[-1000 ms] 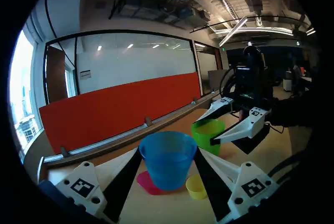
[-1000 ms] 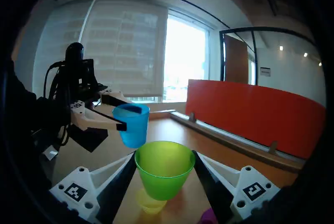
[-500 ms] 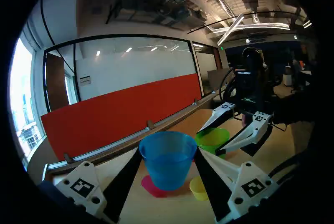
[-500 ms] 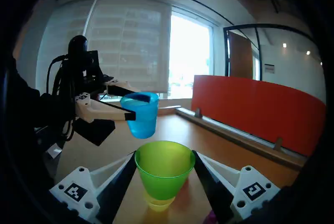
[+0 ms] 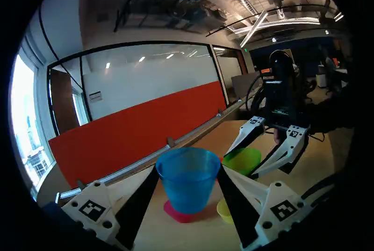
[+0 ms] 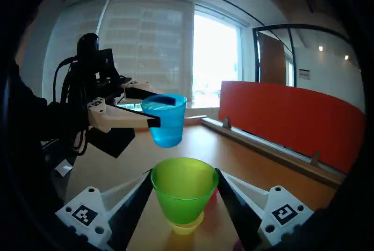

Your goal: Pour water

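The left gripper (image 5: 188,176) is closed on a translucent blue plastic cup (image 5: 188,186), one finger pressing each side of its wall just under the rim. The cup stands upright between the fingers, and what looks like a water line shows partway up its inside. The right gripper (image 6: 183,182) is clamped the same way on a translucent green plastic cup (image 6: 183,196), also upright with its mouth open upward.

In the right gripper view, the blue cup (image 6: 164,120) hangs in the air beyond the green cup, higher than its rim and slightly to its left, the two cups apart. The left gripper (image 6: 161,111) reaches in from the left of the green cup, with a dark sleeve (image 6: 44,125) behind it.

In the left gripper view, the green cup (image 5: 242,160) sits lower than the blue cup's rim, held by the right gripper (image 5: 242,163).

Directly under the green cup lies a small yellow plastic cup (image 6: 187,226) on the light wooden table (image 6: 140,157). A flat magenta disc (image 5: 180,216) lies on the table just beside the yellow cup (image 5: 224,209). Behind the green cup, a long red partition panel (image 6: 290,120) runs along the table's far edge, and a bright window (image 6: 215,59) stands farther back.
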Available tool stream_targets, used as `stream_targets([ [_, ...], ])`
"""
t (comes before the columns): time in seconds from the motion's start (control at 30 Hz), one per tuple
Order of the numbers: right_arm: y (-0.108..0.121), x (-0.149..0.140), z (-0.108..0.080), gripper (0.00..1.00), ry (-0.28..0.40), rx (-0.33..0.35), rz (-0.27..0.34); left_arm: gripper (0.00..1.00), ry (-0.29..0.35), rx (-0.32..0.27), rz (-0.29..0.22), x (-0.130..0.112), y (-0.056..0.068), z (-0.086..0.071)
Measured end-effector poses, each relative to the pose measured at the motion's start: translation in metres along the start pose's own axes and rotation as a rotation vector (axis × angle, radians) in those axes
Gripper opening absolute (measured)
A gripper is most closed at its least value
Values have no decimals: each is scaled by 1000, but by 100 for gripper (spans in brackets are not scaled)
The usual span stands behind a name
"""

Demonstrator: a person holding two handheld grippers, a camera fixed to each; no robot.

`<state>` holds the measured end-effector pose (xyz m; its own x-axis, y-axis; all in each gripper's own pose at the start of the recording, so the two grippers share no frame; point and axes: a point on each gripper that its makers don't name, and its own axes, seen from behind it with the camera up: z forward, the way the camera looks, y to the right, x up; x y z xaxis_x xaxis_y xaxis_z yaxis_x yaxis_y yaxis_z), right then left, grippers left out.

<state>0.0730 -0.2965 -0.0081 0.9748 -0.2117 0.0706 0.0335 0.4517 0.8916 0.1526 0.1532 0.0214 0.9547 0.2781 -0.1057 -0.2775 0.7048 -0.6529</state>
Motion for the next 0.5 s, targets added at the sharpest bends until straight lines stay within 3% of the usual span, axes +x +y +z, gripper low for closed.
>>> stream_targets([
  [0.5,-12,-7,2,95,-9,28,8,86,9,11,56,10,-2,2],
])
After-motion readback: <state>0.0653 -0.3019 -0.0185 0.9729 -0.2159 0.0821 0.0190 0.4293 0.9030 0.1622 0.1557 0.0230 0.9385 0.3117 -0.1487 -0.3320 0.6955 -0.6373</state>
